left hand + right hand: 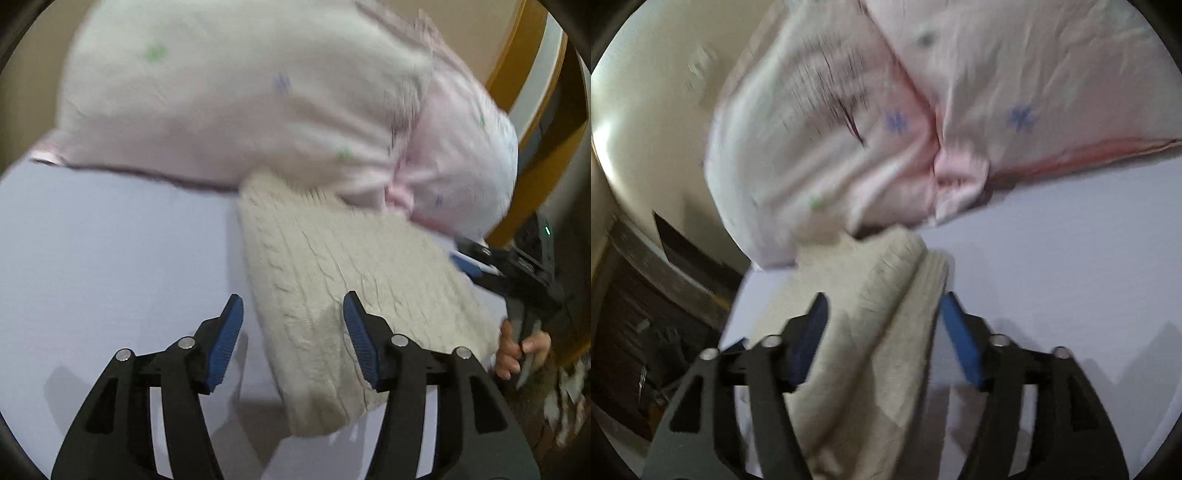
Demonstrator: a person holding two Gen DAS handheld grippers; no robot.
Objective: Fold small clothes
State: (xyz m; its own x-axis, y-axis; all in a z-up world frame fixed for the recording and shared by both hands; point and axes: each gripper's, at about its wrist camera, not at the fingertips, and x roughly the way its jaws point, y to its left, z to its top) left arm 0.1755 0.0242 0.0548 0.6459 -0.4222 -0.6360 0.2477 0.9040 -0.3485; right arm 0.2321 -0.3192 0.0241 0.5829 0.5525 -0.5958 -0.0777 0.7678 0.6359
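Note:
A cream cable-knit garment [343, 266] lies folded on the pale lavender bed sheet [110, 240]. My left gripper [293, 317] is open over the garment's near left edge, with its right finger above the knit and its left finger over the sheet. My right gripper [882, 314] has its jaws wide apart around a thick fold of the same cream garment [871, 317]; the cloth fills the gap, and the view is blurred. The right gripper also shows in the left wrist view [476, 264] at the garment's right edge.
A pink-white pillow with small blue and green prints [258, 92] lies at the head of the bed, touching the garment's far end; it also shows in the right wrist view [871, 122]. A wooden bed frame [517, 62] stands at the right. Dark floor and clutter [646, 332] lie beyond the bed's edge.

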